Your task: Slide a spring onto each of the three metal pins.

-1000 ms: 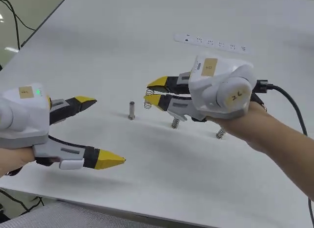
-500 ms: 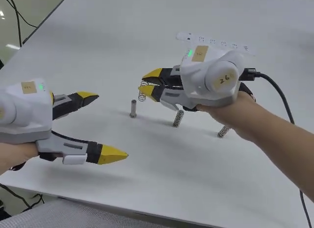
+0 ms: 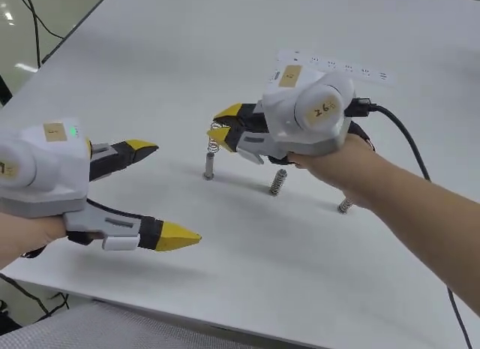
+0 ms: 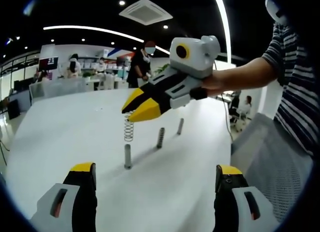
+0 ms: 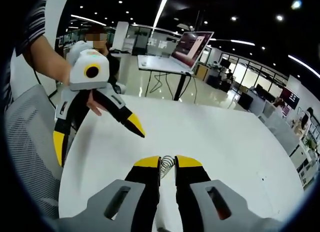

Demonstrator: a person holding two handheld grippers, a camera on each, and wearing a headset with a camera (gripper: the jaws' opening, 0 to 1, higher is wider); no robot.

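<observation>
Right hand-held gripper (image 3: 220, 124): jaws pressed nearly together, pinching a spring (image 3: 214, 139) by its upper coils; in the right gripper view the spring (image 5: 167, 166) sits crosswise between the two yellow tips. The spring hangs roughly upright, its lower end just above the top of a bare metal pin (image 3: 209, 165) standing upright on the white counter (image 3: 150, 64); the left gripper view shows the coil (image 4: 129, 128) in line with this pin (image 4: 128, 156), not slid down over it. Two further pins stand on the counter behind the right hand-held gripper, each with a spring already around it: the middle pin (image 3: 278, 182), and the far pin (image 3: 345, 206) beside the person's forearm. Left hand-held gripper (image 3: 169, 191): jaws spread wide, holding nothing, raised over the near side of the counter and well apart from the pins. A white power strip (image 3: 337, 64) lies at the far side.
</observation>
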